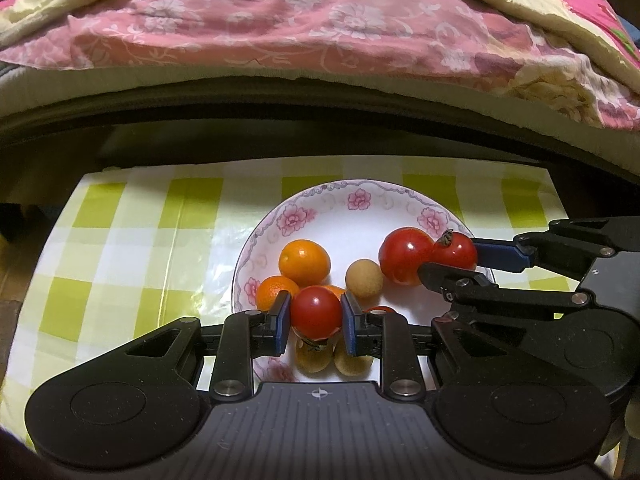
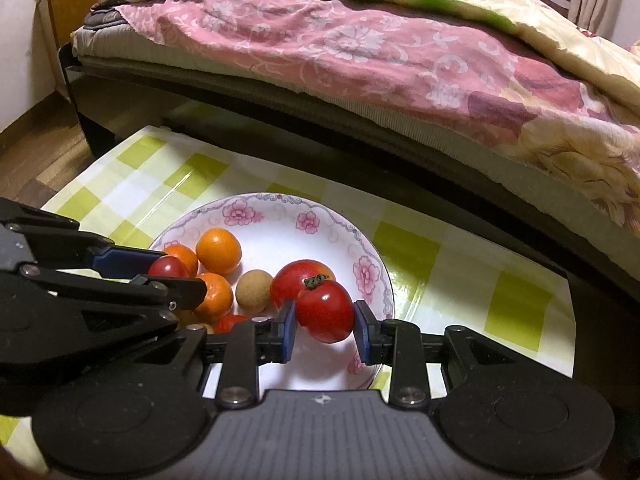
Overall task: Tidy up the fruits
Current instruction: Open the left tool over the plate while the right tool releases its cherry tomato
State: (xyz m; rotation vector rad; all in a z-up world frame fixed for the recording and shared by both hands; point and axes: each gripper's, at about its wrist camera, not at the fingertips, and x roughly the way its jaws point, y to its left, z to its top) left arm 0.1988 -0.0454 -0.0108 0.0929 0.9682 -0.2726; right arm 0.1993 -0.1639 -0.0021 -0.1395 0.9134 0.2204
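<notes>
A white floral plate [image 1: 360,200] [image 2: 280,208] on the checked cloth holds oranges [image 1: 305,262] [image 2: 219,251], red tomatoes [image 1: 404,254] [image 2: 296,284] and tan round fruits [image 1: 364,279] [image 2: 253,291]. My left gripper [image 1: 316,316] is shut on a red tomato [image 1: 315,312], seen from the side in the right wrist view [image 2: 168,268]. My right gripper [image 2: 325,330] is shut on a stemmed red tomato [image 2: 325,310], which also shows in the left wrist view [image 1: 456,250]. Both tomatoes are over the plate.
The green and white checked cloth [image 1: 120,248] [image 2: 460,280] covers a low table. A bed with a pink floral quilt [image 1: 320,28] [image 2: 360,48] runs along the far side. Wooden floor [image 2: 32,152] lies at the left.
</notes>
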